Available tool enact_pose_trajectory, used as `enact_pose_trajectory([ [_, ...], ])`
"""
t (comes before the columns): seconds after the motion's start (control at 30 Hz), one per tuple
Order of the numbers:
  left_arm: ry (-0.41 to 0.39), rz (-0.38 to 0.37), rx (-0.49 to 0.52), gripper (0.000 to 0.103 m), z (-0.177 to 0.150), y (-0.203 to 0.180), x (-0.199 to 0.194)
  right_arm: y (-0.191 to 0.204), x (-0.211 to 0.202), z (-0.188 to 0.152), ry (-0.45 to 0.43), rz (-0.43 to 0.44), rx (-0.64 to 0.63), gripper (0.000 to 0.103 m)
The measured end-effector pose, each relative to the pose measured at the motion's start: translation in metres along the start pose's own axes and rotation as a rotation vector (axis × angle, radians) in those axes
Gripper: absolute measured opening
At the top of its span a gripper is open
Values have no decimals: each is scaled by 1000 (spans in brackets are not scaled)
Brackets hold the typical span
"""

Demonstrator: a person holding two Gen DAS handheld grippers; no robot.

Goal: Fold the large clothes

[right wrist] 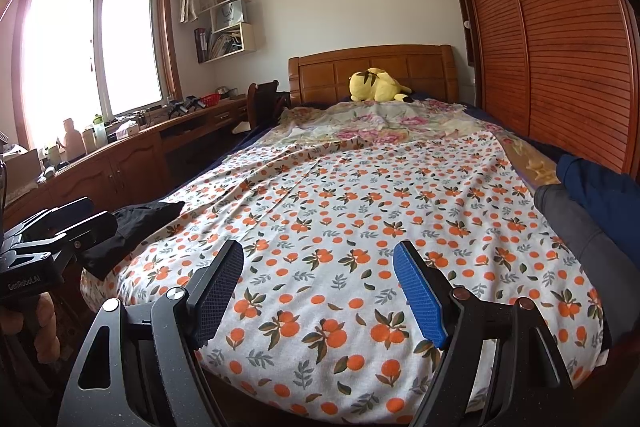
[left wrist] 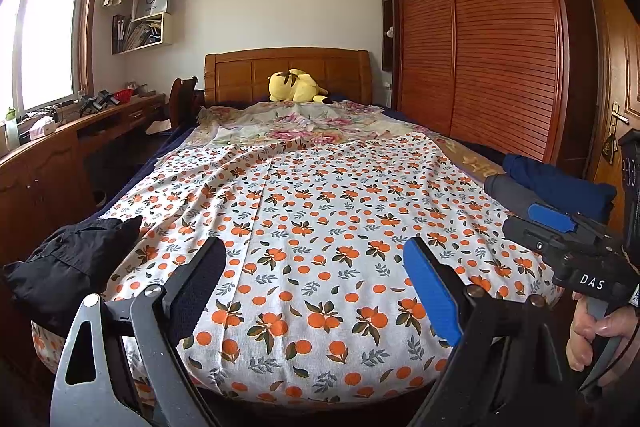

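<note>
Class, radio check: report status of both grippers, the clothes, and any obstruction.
Left gripper open, empty; right gripper open, empty. Black garment crumpled at bed's left edge, unfolded. Folded pile at right edge. Orange-print sheet between, nothing blocking.

Black crumpled garment point(left wrist: 68, 263) at the bed's left corner: its lower part hangs over the edge, out of sight. Folded dark grey garment point(right wrist: 580, 227) and folded navy blue garment point(right wrist: 600, 187): both cut off by the right frame edge. Items on the white wall shelves point(left wrist: 146, 11): too small to identify.
</note>
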State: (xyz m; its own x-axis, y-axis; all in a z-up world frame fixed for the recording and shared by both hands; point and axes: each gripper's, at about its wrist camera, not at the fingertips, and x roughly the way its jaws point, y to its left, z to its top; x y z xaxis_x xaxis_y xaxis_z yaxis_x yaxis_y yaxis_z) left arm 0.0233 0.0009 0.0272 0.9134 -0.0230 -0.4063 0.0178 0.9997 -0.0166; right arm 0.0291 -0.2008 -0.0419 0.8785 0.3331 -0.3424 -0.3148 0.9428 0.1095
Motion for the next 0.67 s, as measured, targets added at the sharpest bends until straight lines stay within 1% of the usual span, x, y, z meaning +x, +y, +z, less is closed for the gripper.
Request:
enact_pose_trajectory([
  [0.67, -4, 1, 6, 91, 2, -2, -4, -1, -1, -1, -4, -8, -1, 79],
])
